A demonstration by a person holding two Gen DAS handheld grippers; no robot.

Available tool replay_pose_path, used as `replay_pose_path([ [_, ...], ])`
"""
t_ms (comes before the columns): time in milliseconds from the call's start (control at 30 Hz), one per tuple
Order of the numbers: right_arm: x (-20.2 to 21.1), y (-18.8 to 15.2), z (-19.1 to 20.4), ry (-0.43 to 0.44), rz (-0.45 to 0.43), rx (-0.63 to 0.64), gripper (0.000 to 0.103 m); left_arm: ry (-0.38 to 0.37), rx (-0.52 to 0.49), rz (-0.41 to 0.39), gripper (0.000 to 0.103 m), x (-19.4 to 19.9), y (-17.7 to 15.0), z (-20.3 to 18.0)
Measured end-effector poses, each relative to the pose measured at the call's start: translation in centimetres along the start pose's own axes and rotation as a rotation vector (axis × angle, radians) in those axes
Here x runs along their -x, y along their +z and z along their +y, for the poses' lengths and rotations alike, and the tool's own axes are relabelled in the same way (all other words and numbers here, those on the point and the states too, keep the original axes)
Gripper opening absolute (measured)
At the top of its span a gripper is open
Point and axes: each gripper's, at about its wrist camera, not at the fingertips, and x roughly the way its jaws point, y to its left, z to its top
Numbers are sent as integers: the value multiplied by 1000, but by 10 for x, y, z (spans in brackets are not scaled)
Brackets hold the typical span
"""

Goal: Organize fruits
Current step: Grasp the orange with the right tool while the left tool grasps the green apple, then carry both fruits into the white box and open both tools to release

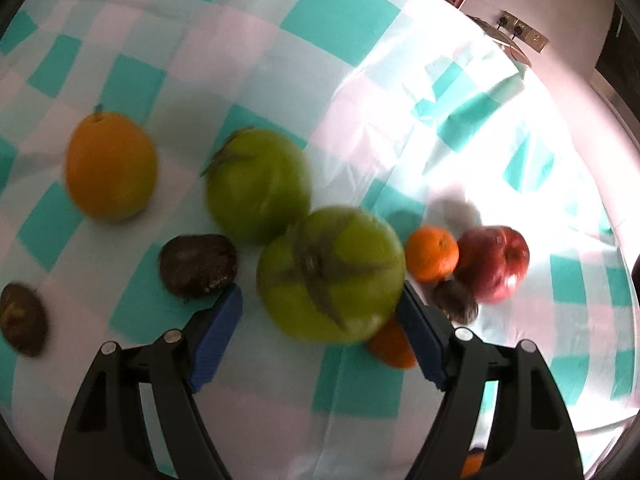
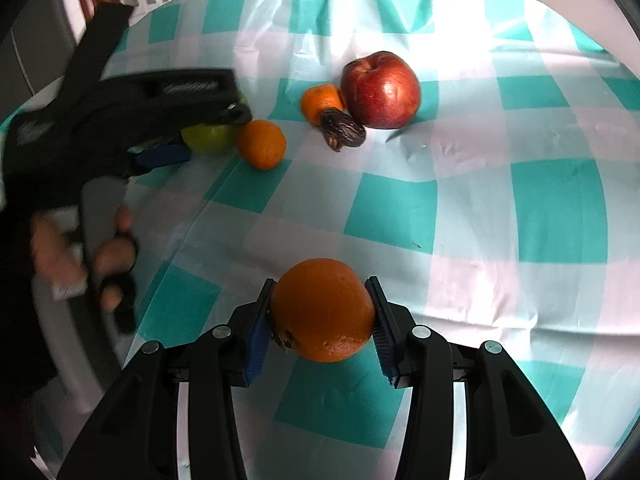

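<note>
In the left wrist view my left gripper [image 1: 320, 300] is open, its blue pads on either side of a green persimmon-like fruit [image 1: 330, 274] without clearly clamping it. A second green fruit [image 1: 258, 184] touches it behind. An orange [image 1: 110, 166], two dark fruits [image 1: 198, 264] [image 1: 22, 318], a small mandarin [image 1: 432, 254], a red apple [image 1: 494, 262] and another dark fruit [image 1: 456, 300] lie around. In the right wrist view my right gripper [image 2: 322, 312] is shut on an orange [image 2: 324, 310], above the cloth. The left gripper [image 2: 160, 120] shows at left.
A teal and white checked cloth [image 2: 520, 200] covers the table. In the right wrist view a red apple [image 2: 380, 90], two mandarins [image 2: 262, 144] [image 2: 322, 100] and a dark fruit [image 2: 344, 130] lie at the back. A wall socket [image 1: 524, 32] is beyond the table's far edge.
</note>
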Motion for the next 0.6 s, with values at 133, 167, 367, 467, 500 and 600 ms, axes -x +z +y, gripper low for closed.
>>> replay_pose_path([
  [133, -10, 19, 12, 9, 6, -54, 44, -41, 15, 18, 66, -14, 15, -5],
  [167, -14, 22, 13, 4, 8, -66, 44, -47, 11, 21, 66, -19, 18, -9],
  [367, 0, 16, -8, -20, -11, -127, 44, -83, 28, 46, 66, 10, 1, 5],
  [467, 11, 14, -20, 4, 7, -160, 44, -73, 27, 67, 66, 30, -20, 12],
  [500, 8, 14, -20, 5, 22, -165, 44, -67, 19, 73, 66, 39, -31, 15],
  [600, 1, 10, -17, -2, 50, -157, 44, -54, -20, 84, 66, 66, -60, 22],
])
